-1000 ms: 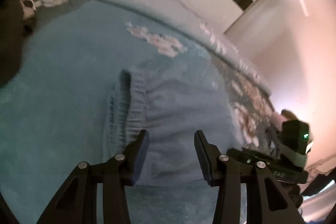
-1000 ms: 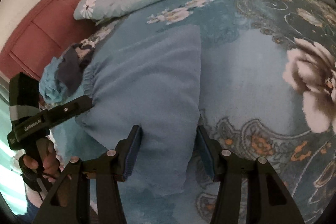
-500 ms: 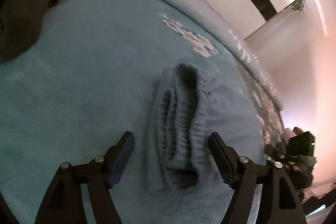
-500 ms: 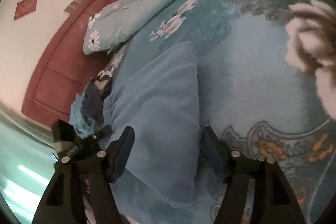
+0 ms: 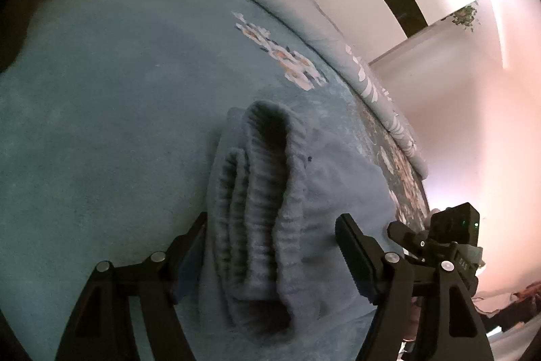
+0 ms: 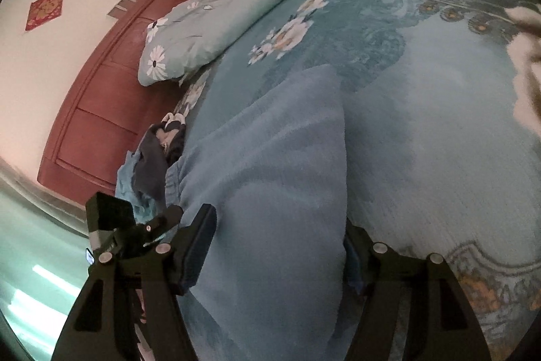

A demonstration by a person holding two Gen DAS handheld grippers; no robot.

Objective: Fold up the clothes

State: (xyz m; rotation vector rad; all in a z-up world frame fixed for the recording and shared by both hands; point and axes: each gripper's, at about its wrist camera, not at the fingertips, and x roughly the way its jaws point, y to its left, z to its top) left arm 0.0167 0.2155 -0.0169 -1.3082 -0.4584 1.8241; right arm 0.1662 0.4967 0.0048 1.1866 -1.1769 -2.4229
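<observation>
A blue fleece garment (image 5: pixel 304 192) lies folded on the bed, its ribbed elastic waistband (image 5: pixel 257 208) stacked in layers. In the left wrist view my left gripper (image 5: pixel 270 246) straddles that waistband end. Its jaws stand wide and are closing slightly, with the pads not pressing on the cloth. The right wrist view shows the garment's smooth folded end (image 6: pixel 277 192) between the fingers of my right gripper (image 6: pixel 277 246), which is open; the fabric covers part of its right finger. Each gripper's body appears at the edge of the other's view.
The bed has a teal floral blanket (image 6: pixel 422 131). A pale blue duvet (image 6: pixel 236 5) runs along its far side. A red wooden headboard (image 6: pixel 101 110) stands behind, with a heap of dark clothes (image 6: pixel 152 164) at the blanket's edge near it.
Both grippers' jaws have spread wider and let go of the garment. Both hands sank a little and rolled. The waistband stack now lies on the bed between the left fingers.
</observation>
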